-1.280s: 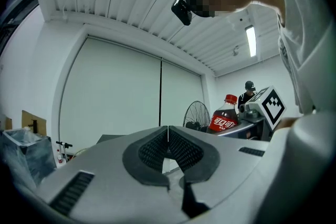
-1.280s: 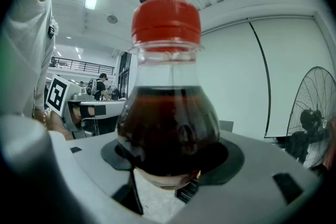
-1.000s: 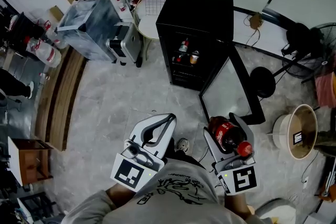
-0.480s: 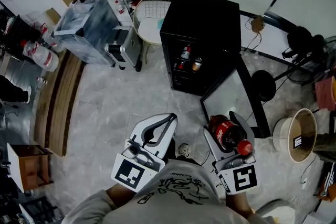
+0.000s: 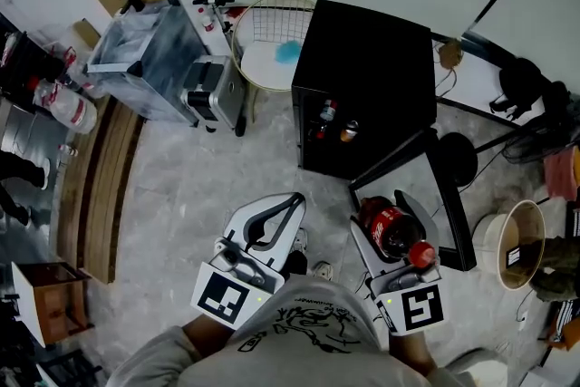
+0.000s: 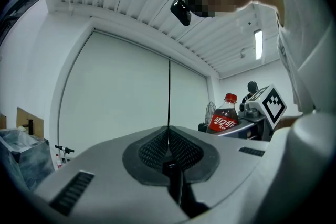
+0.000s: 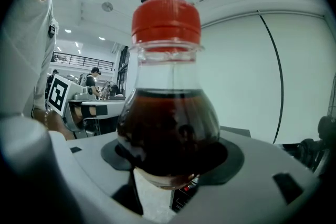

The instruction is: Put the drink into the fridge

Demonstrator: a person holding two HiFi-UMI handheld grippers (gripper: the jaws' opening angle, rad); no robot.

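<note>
A cola bottle [image 5: 391,232] with a red cap [image 7: 166,18] and dark drink [image 7: 168,128] lies between the jaws of my right gripper [image 5: 385,213], which is shut on its body. The bottle also shows in the left gripper view [image 6: 226,116]. My left gripper [image 5: 294,201] is beside it at the left, shut, with its pads [image 6: 169,150] meeting on nothing. Ahead stands the black fridge [image 5: 372,68]. Its glass door [image 5: 412,190] swings open toward my right gripper. Two drinks [image 5: 328,113] stand on a shelf inside.
A round wire basket [image 5: 270,50] and a grey-blue box [image 5: 145,50] with a silver unit [image 5: 213,86] stand left of the fridge. At the right are a bucket [image 5: 521,236], cables and a fan base [image 5: 453,154]. A wooden plank [image 5: 98,181] lies at the left.
Both grippers have moved forward together toward the fridge, which now sits nearer and lower in the head view. The bottle stays gripped and the left jaws stay shut.
</note>
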